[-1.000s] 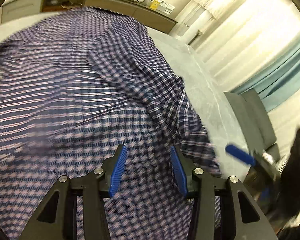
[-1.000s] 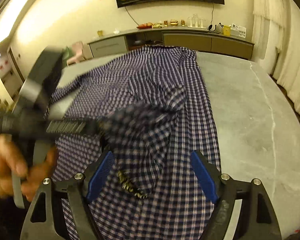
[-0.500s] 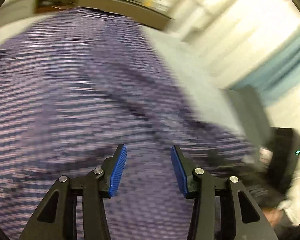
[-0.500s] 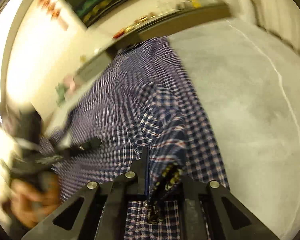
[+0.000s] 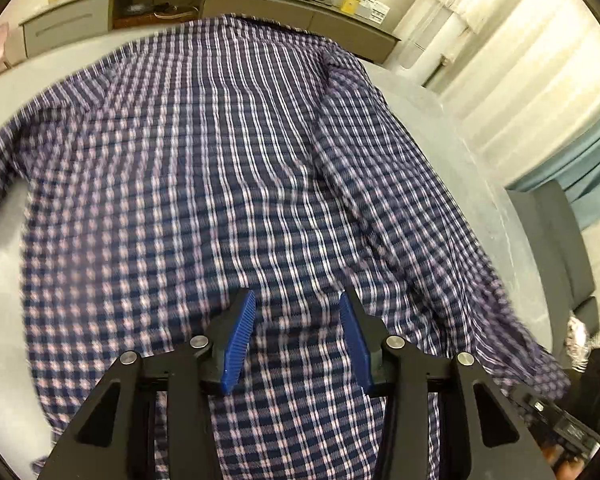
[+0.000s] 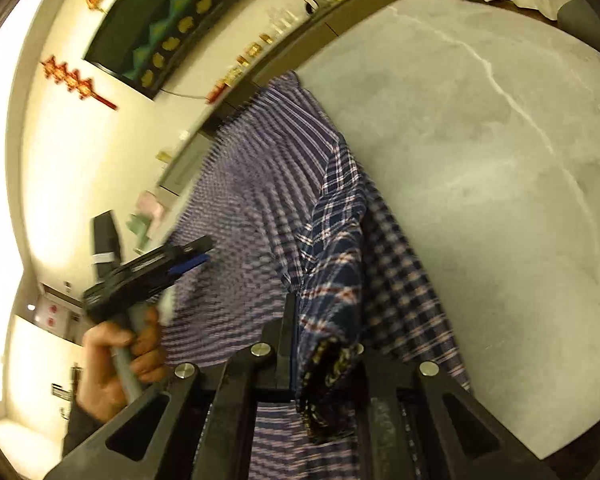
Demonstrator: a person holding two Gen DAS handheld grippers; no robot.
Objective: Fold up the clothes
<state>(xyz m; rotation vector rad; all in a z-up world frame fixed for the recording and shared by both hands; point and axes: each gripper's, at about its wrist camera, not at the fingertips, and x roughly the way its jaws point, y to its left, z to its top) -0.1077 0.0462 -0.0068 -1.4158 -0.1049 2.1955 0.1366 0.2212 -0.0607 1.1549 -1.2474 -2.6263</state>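
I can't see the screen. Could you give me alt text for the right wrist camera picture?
The right gripper is shut on a bunched sleeve of a blue plaid shirt, lifting it off a grey marble table. At left, a hand holds the left gripper over the shirt; a cabinet and wall decorations sit behind.
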